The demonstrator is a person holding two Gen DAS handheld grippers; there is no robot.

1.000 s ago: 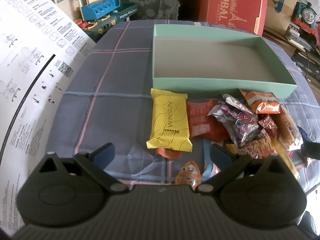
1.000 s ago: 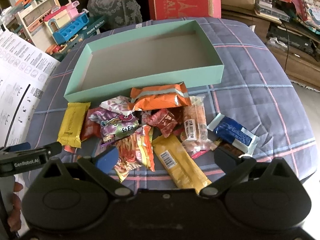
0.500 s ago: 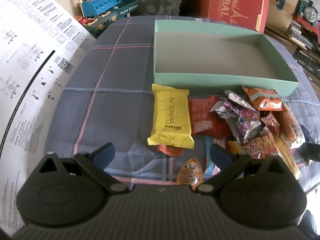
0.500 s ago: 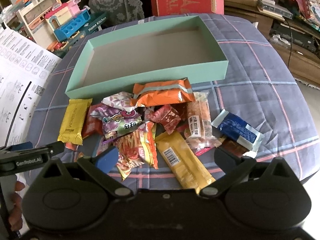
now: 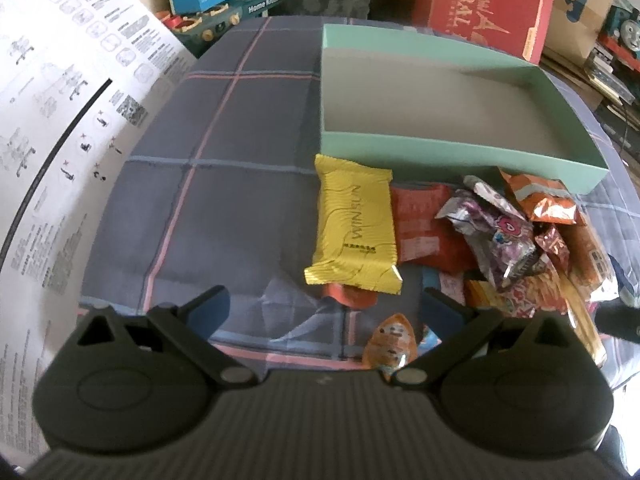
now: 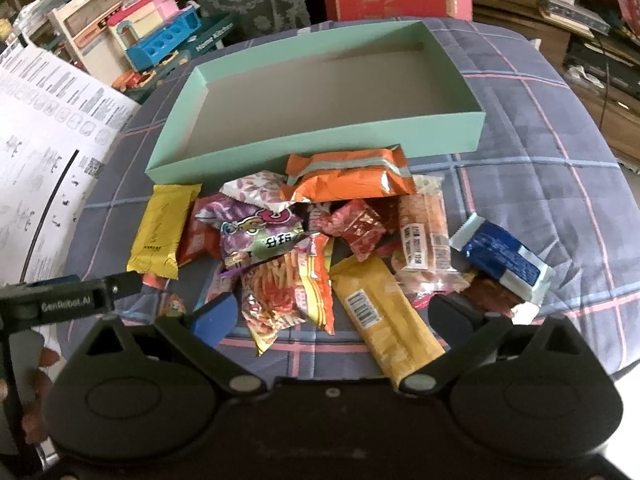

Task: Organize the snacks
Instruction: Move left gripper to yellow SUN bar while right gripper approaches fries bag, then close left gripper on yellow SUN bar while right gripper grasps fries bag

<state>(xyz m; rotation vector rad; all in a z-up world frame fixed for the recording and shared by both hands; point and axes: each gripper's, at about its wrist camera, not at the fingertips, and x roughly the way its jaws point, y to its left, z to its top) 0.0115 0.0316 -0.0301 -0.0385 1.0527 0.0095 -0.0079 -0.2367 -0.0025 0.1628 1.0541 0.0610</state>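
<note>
A pile of snack packets lies on the plaid cloth in front of an empty mint-green box [image 5: 460, 152] [image 6: 320, 148]. A yellow wafer pack [image 5: 356, 232] [image 6: 160, 232] is at the pile's left, with an orange pack [image 6: 348, 176], a purple candy bag [image 6: 260, 236], a long yellow bar [image 6: 384, 316] and a blue-white pack [image 6: 504, 260]. My left gripper [image 5: 324, 308] is open and empty, just before the yellow wafer pack; it also shows in the right wrist view [image 6: 72, 300]. My right gripper [image 6: 332, 312] is open and empty over the pile's near edge.
A large white instruction sheet [image 5: 60, 128] hangs at the left. Toy kitchen sets [image 6: 132, 36] and a red carton [image 5: 488, 4] stand behind the table. The plaid cloth [image 6: 540, 160] drops away at the right and near edges.
Both grippers have edged forward toward the pile and box; the snacks have not moved. Both stay open.
</note>
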